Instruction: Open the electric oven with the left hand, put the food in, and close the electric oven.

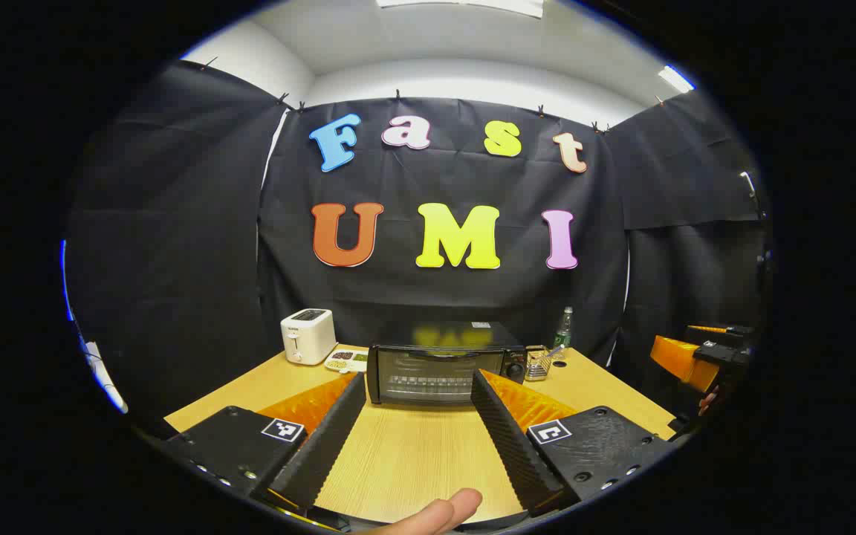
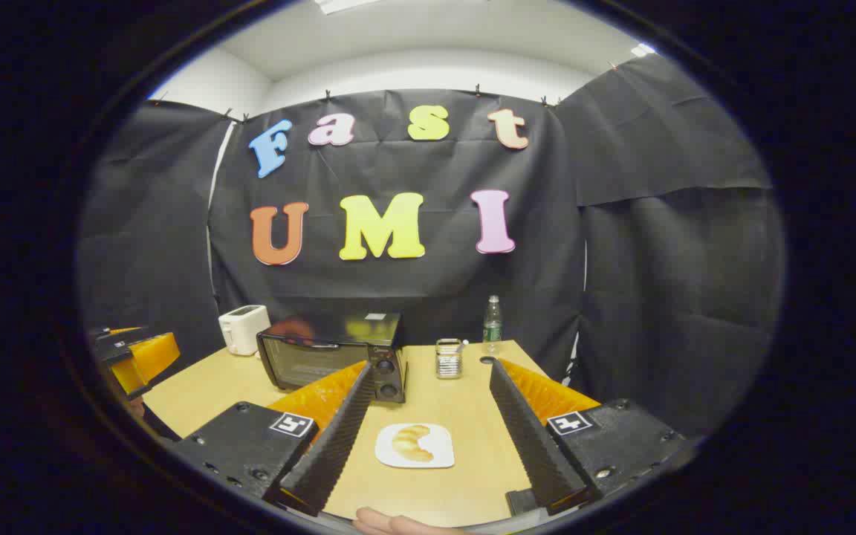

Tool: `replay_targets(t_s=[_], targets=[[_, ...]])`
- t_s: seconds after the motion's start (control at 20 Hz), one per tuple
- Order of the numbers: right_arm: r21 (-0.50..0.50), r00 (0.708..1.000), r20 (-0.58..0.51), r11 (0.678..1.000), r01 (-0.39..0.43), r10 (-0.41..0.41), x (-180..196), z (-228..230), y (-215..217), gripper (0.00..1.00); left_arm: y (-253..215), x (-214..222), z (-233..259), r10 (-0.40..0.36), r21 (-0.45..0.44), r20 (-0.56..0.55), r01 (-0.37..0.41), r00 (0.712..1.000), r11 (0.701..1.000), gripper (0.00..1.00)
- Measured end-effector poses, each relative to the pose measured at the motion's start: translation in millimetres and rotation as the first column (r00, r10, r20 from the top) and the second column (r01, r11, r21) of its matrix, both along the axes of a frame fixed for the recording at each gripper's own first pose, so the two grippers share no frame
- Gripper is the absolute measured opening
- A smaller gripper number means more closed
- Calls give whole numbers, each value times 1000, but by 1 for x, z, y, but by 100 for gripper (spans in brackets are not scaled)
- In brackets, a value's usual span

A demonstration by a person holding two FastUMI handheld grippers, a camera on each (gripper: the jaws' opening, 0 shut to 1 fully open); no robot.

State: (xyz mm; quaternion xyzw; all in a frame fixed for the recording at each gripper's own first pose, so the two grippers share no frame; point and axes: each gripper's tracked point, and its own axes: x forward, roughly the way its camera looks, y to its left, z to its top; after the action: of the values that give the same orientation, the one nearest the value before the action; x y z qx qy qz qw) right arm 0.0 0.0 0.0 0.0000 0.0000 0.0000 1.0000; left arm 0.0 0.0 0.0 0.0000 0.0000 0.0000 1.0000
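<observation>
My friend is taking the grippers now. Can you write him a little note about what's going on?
Left hand-held gripper: open, holding nothing, facing the electric oven.
Right hand-held gripper: open, holding nothing, above the croissant on its white plate.
Oven door is shut. Nothing is done yet.
Left to do: open the door with the left one, put the croissant in, shut the door.
</observation>
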Motion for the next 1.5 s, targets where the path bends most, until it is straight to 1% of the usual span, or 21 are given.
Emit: replay_targets(t_s=[0.2,0.5,0.65,0.8,1.0,1.15,1.25,1.4,1.5], targets=[[13,999,4,999,-36,35,-3,-3,3,96,-2,1,0,-8,-5,8,8,1000,1000,94],[16,1000,8,999,-28,28,-3,-8,-5,96,-3,8,-6,7,10,-9,-7,1000,1000,94],[22,1000,3,999,-24,24,-1,-11,-10,96,-6,11,-8,-2,19,-12,2,1000,1000,94],[29,999,20,999,-43,42,-2,-10,-10,96,-10,14,-10,-2,36,-17,2,1000,999,94],[36,998,41,998,-42,41,2,-12,-18,96,-17,18,-4,-4,52,-3,4,1000,999,94],[45,998,51,998,-38,36,8,-13,-29,96,-20,47,10,-11,31,34,10,999,999,94],[55,998,50,998,-41,38,12,-19,-36,96,-23,72,11,-14,32,40,13,999,999,93],[62,997,50,996,-63,60,16,-25,-41,96,-26,119,10,-31,54,26,29,999,998,94],[58,996,60,996,-72,68,16,-26,-47,96,-28,154,3,-45,40,-5,46,999,998,94]])
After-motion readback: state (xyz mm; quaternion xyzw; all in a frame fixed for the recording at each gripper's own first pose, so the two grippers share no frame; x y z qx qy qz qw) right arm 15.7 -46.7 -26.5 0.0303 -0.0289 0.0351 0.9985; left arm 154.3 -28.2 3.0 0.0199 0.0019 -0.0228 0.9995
